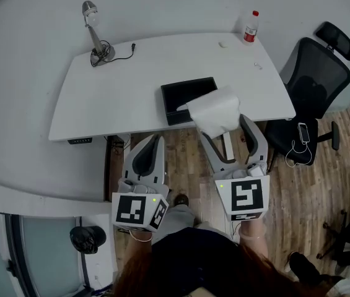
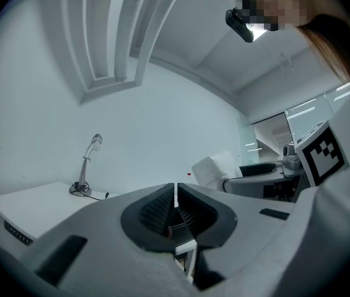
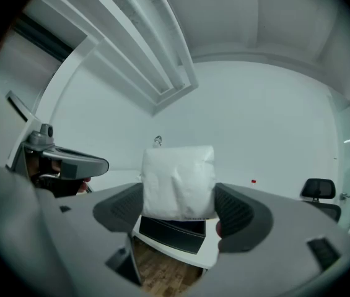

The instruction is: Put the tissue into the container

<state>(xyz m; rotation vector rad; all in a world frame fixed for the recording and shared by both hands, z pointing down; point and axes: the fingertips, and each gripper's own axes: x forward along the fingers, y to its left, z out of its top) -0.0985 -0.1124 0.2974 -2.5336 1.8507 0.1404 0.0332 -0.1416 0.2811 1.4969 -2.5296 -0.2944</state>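
Observation:
A white tissue pack (image 1: 215, 112) (image 3: 179, 182) is clamped between the jaws of my right gripper (image 1: 224, 132) (image 3: 179, 210), held in the air just over the table's near edge. Right behind it on the white table (image 1: 113, 98) lies the black rectangular container (image 1: 184, 98) (image 3: 173, 232), its near right corner hidden by the pack. My left gripper (image 1: 152, 156) (image 2: 175, 210) hangs in front of the table over the floor, jaws pressed together with nothing in them.
A desk lamp (image 1: 95, 36) (image 2: 87, 169) stands at the table's back left, a bottle with a red cap (image 1: 251, 27) at the back right. A black office chair (image 1: 311, 85) stands right of the table. Wooden floor (image 1: 187, 166) lies below the grippers.

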